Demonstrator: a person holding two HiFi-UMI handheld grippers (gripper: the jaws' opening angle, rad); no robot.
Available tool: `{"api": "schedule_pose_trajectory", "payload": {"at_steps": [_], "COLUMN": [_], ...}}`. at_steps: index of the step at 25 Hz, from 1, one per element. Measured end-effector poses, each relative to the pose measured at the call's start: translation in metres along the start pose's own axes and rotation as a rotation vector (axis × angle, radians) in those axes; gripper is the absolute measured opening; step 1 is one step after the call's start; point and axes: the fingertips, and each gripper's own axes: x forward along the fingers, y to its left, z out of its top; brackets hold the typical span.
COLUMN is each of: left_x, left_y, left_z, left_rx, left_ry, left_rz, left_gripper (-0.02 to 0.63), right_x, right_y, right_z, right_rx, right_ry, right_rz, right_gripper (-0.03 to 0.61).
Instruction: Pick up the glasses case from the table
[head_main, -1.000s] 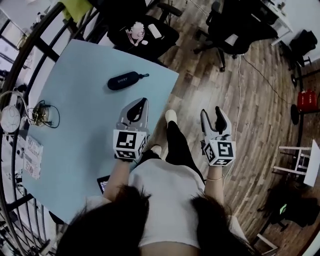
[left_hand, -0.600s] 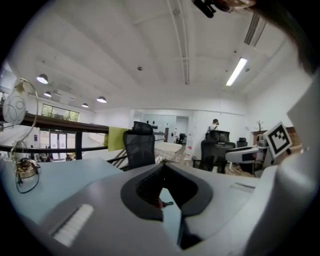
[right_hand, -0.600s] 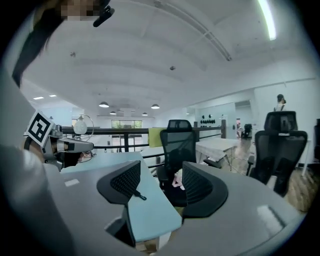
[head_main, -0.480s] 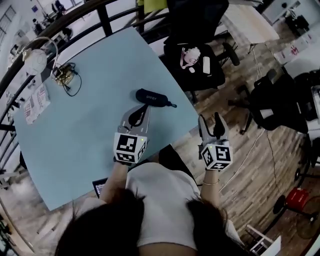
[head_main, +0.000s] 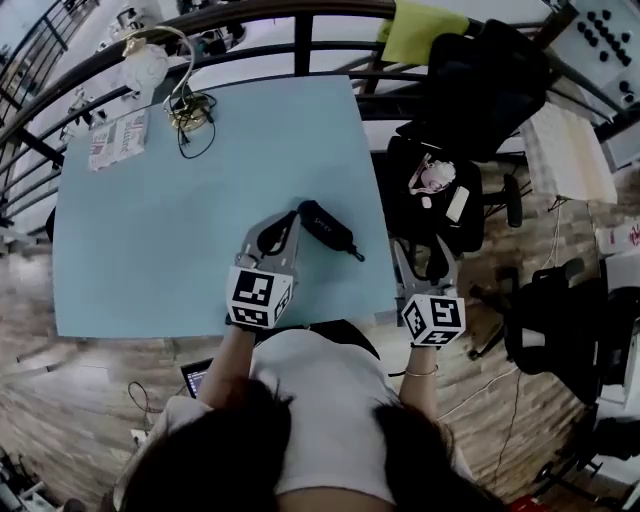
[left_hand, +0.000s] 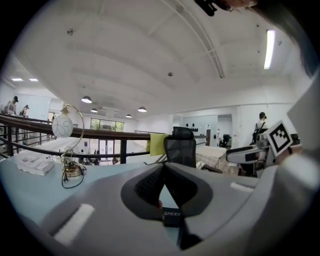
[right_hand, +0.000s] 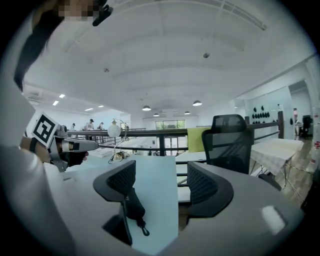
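Note:
The dark glasses case (head_main: 325, 228) lies near the light blue table's (head_main: 200, 220) front right corner, its strap trailing toward the edge. My left gripper (head_main: 284, 226) hovers over the table just left of the case, fingertips touching, nothing held. In the left gripper view the case (left_hand: 171, 214) shows through the gap below the joined tips of the left gripper (left_hand: 164, 166). My right gripper (head_main: 423, 258) hangs off the table's right edge; its jaws are opening with nothing between them. In the right gripper view the case (right_hand: 131, 205) lies beside the left finger of the right gripper (right_hand: 161, 184).
At the table's far side stand a globe lamp (head_main: 145, 65), a tangle of cable (head_main: 190, 115) and a stack of papers (head_main: 117, 138). A black office chair (head_main: 440, 190) holding small items stands right of the table. A dark railing (head_main: 300, 15) with a yellow cloth (head_main: 420, 30) runs behind.
The view has swung round, so the table now lies square ahead. Both grippers have moved toward the case, which now sits at the left gripper's tips. The right jaws stand wider.

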Motion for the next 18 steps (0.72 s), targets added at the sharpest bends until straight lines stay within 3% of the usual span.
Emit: {"api": "schedule_pose_trajectory", "payload": {"at_steps": [8, 18], "left_x": [-0.023, -0.048], "left_y": [0.028, 0.059], "left_z": [-0.008, 0.003], "left_rx": [-0.03, -0.042], "left_ry": [0.019, 0.014], "left_rz": [0.16, 0.212], "left_gripper": [0.057, 0.057], "right_x": [0.054, 0.085], "right_y": [0.033, 0.081], "right_z": [0.0, 0.005], "right_rx": [-0.032, -0.059], "right_ry": [0.038, 0.073], "right_rz": [0.214, 0.319], "right_gripper": [0.331, 0.353]}}
